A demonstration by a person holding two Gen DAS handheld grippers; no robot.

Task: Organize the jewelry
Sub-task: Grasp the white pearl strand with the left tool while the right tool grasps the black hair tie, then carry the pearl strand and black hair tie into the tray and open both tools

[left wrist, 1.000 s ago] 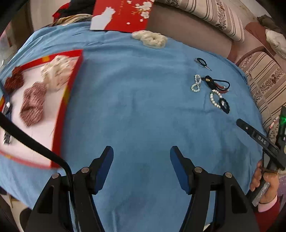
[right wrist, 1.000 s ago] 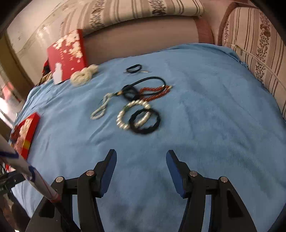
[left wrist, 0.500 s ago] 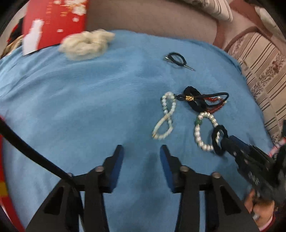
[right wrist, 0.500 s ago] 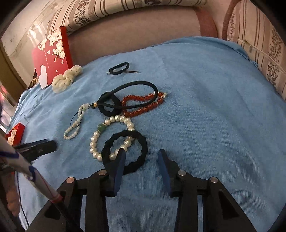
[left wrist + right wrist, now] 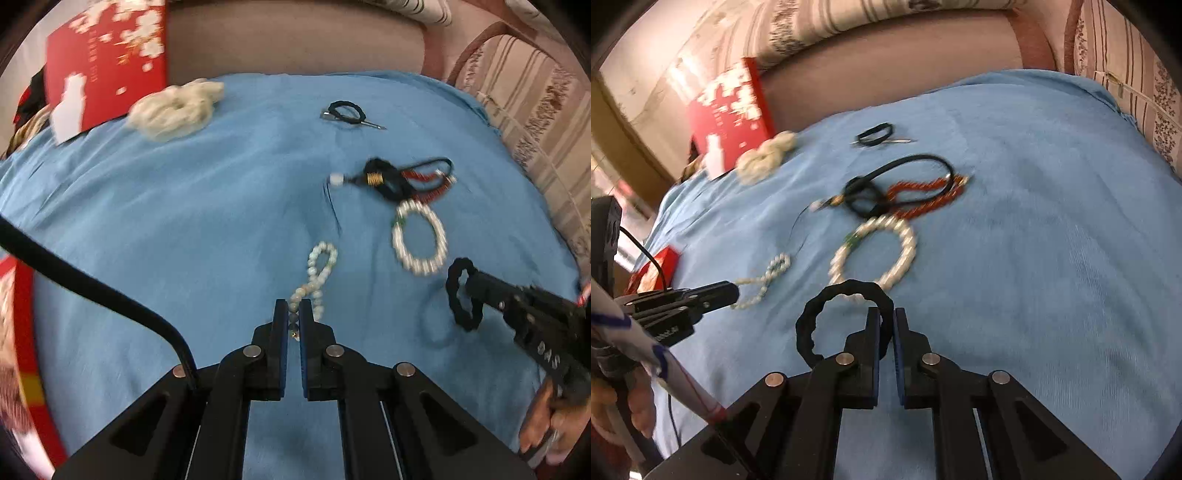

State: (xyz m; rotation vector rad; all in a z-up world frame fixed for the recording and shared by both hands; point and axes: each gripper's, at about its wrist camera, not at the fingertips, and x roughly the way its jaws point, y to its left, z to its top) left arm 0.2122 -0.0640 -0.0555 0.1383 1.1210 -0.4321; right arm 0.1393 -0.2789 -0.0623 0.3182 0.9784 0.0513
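On the blue cloth [image 5: 184, 221], your left tongs [image 5: 293, 314] grip the pale bead string [image 5: 319, 269], your right tongs [image 5: 886, 325] the black ring [image 5: 827, 314]; the pearl bracelet [image 5: 905, 251] and the red beads [image 5: 923, 199] remain.

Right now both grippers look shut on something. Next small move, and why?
Probably lift both straight up a little. The left gripper pinches the pale bead strand; the right gripper pinches the black scrunchie, which overlaps the pearl bracelet. A short lift should show whether anything snags.

On the blue cloth [image 5: 184, 229], a pale beaded strand [image 5: 318, 273] lies left of a round pearl bracelet [image 5: 419, 240]. Behind both sits a tangle of black cord and red beads [image 5: 410, 181]; farther back, a small black hair tie [image 5: 347, 112].
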